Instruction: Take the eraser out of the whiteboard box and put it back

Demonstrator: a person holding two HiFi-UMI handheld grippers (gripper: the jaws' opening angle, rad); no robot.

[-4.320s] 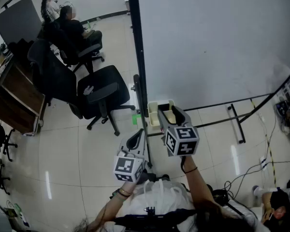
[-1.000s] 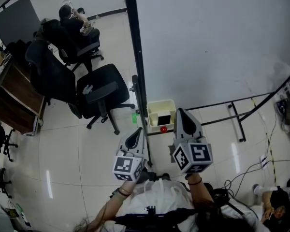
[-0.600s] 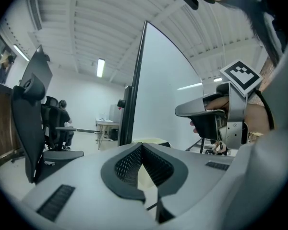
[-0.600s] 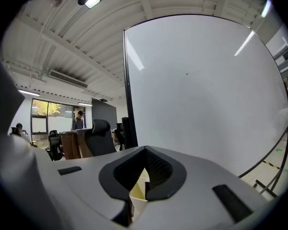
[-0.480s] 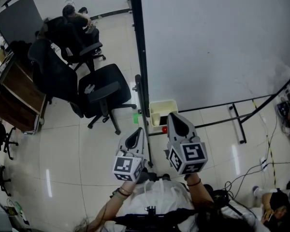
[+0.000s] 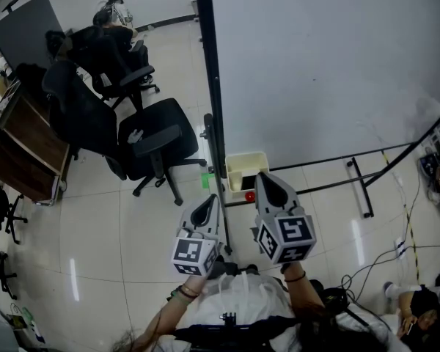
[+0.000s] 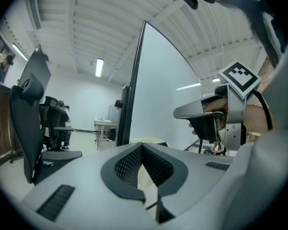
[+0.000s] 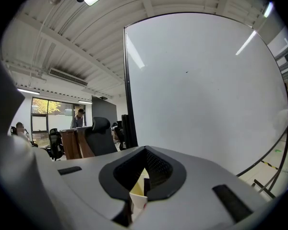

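Pale tiled office floor under a large whiteboard; centre frame, a dark eraser lay in the cream plastic box, while the grey left gripper and right gripper hung below, jaws together, holding nothing, seemingly held clear of the box

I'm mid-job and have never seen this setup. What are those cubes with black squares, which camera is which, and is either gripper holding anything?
There is no robot here: a person holds a two-jaw gripper in each hand, and the marked cubes are parts of those grippers. The head view looks steeply down from the person's head, showing the left gripper and the right gripper before the whiteboard. The other two pictures come from cameras riding on each gripper, looking along its jaws. Both pairs of jaws are together, with nothing between them. The cream whiteboard box sits by the board's lower corner. A dark block, probably the eraser, and a small red thing lie inside.
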